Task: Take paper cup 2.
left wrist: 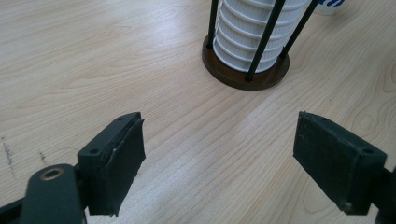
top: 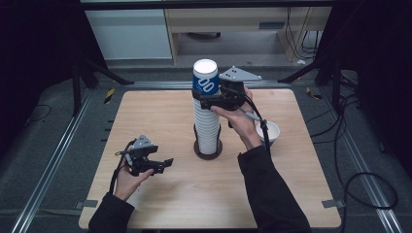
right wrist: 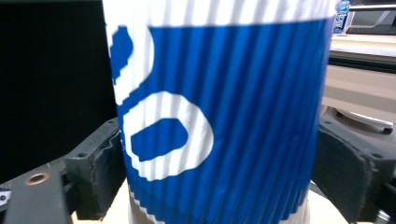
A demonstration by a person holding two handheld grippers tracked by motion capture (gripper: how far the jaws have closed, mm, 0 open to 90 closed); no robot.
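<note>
I'm seeing my right gripper [top: 210, 97] clamping the blue cup [top: 206, 77] topping the white cup stack [top: 207, 127] mid-bench [top: 160, 116], dark rods of the round holder [left wrist: 243, 70] fencing the stack, white bowl [top: 270, 131] sitting just right, left gripper [top: 162, 165] hovering released near the front-left.

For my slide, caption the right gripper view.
Right gripper shut on a ribbed blue-and-white paper cup, black jaws pressing its two sides.

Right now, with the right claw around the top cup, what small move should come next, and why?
Probably a straight lift. The right claw has its jaws against both sides of the blue cup topping the stack in the rod holder. The left claw hangs open over the table, so it cannot steady the stack.
</note>
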